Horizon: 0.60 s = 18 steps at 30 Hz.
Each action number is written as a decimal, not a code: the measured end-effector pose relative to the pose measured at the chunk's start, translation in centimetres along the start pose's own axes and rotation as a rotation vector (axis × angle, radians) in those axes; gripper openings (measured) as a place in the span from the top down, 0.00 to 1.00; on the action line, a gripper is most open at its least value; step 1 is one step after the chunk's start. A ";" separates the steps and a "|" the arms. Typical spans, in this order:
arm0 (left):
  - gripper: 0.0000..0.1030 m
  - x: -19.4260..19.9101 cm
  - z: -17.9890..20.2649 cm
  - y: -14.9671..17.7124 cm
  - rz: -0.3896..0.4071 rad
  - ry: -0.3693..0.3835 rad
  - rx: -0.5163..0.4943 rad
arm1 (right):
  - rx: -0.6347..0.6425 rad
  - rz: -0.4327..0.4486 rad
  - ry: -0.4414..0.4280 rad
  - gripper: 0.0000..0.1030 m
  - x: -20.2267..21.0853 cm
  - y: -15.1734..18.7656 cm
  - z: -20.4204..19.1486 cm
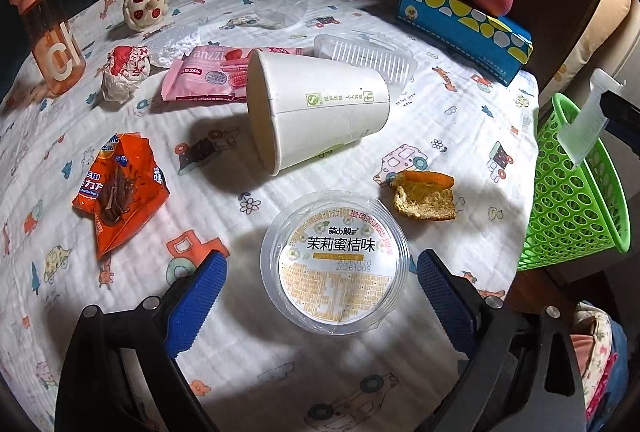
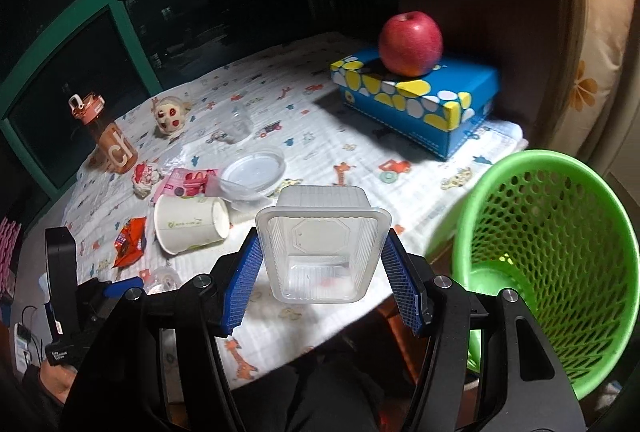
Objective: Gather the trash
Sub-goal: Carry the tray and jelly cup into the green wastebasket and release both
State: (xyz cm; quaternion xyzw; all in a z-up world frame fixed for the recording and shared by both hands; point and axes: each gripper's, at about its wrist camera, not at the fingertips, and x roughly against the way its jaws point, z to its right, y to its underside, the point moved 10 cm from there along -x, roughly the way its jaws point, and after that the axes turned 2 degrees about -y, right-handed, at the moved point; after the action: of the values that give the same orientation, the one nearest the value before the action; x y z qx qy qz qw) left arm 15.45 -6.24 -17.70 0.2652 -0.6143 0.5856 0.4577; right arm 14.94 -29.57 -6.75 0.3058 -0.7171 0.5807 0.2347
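While the left gripper stands open with 1 blue pad on each side of the sealed jelly cup, neither pad touches it yet, so the grip is not made. Its round, clear wall looks slick; closing off-centre would likely squirt it across the table, perhaps into the paper cup lying on its side just beyond, which would probably roll. That paper cup looks empty. The jelly cup's printed lid hides whatever is inside.

Further right, the right gripper is clamped on the clear plastic tray, held above the near table edge with its open side facing the camera and nothing certain inside. Thin walls like these probably flex, so the tray could pop free, or catch the rim on release.

At the far right, the green basket waits off the table edge; apart from 1 pale speck I cannot identify, it looks empty.
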 end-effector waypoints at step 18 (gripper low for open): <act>0.35 3.3 1.1 -1.0 0.063 0.048 0.018 | -0.155 0.041 0.159 0.42 4.2 1.8 11.4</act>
State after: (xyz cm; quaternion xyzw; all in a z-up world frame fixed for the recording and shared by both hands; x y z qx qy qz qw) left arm 14.58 -6.77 -14.24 0.2357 -0.6059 0.6113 0.4513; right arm 10.91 -41.14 -7.53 0.2246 -0.7452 0.5505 0.3020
